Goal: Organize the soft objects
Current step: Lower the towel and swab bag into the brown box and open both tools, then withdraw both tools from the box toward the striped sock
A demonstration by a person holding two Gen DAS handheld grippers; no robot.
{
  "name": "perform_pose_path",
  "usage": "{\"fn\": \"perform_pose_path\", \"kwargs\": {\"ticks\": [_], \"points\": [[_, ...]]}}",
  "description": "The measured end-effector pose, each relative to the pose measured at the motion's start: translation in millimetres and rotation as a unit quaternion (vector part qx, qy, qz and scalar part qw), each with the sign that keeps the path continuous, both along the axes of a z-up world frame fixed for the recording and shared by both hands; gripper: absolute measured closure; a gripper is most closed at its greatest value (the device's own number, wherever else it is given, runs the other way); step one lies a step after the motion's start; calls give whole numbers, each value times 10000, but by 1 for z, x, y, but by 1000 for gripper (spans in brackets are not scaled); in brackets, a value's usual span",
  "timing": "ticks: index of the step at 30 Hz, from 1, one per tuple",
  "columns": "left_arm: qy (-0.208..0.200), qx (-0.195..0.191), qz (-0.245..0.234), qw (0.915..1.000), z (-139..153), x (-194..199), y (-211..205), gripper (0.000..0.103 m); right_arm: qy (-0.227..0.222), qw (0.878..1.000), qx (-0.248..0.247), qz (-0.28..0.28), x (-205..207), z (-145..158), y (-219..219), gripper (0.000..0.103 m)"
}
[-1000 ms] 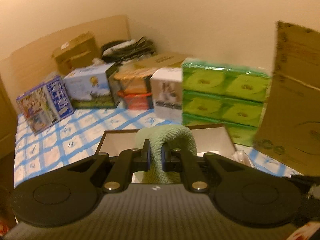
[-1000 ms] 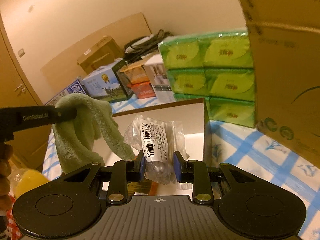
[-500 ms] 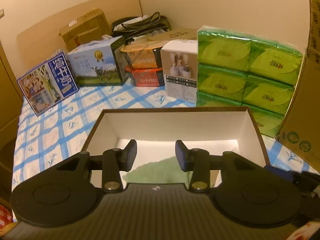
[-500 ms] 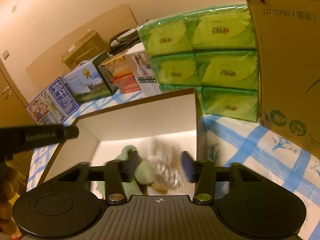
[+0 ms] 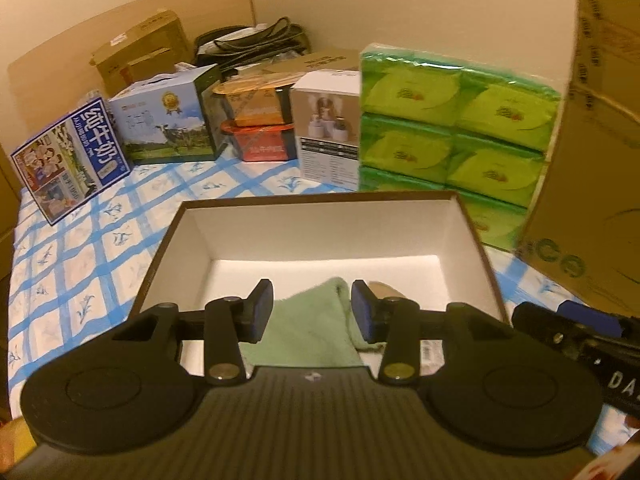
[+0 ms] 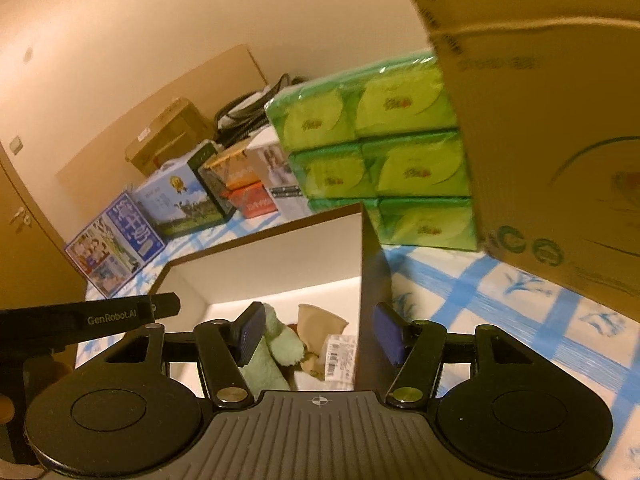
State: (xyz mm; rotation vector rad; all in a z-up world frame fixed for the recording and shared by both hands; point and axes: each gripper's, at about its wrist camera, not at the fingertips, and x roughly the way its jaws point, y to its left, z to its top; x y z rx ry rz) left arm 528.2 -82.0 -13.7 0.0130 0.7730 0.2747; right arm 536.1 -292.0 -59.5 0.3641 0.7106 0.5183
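Observation:
A green towel (image 5: 308,328) lies on the floor of an open brown box with white inside walls (image 5: 320,232). My left gripper (image 5: 312,314) is open and empty, above the box's near edge over the towel. In the right wrist view the towel (image 6: 276,348) lies beside a clear plastic packet with a barcode label (image 6: 334,356) and a tan soft item (image 6: 320,320) in the same box (image 6: 280,264). My right gripper (image 6: 320,336) is open and empty; its jaws straddle the box's right wall.
Stacked green tissue packs (image 5: 452,128) stand behind the box. A large cardboard carton (image 5: 592,152) is at the right. Milk cartons (image 5: 72,152), food boxes (image 5: 256,120) and a white box (image 5: 328,128) line the back on a blue-checked cloth (image 5: 80,248).
My left gripper opened and let the green towel drop into the box. My right gripper opened and let the plastic packet fall into the box, then shifted right over the wall.

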Motion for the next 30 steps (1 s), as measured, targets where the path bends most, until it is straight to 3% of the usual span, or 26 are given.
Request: {"fn": "perform_pose_path", "kwargs": {"ticks": [12, 19, 26, 29, 30], "points": [[-98, -448, -744, 9962, 27, -103, -9, 62, 71, 9988, 185, -449, -100, 31, -50, 43], [-138, -384, -1494, 9879, 40, -179, -12, 61, 113, 9981, 77, -609, -170, 48, -63, 43], [-76, -562, -1880, 9805, 44, -249, 5, 61, 82, 9979, 49, -643, -236, 62, -60, 43], [-86, -578, -1973, 9786, 45, -275, 14, 61, 90, 9976, 96, -686, -262, 70, -56, 39], [-84, -596, -1980, 9783, 46, -283, 18, 61, 93, 9974, 98, -702, -267, 71, -54, 34]]}}
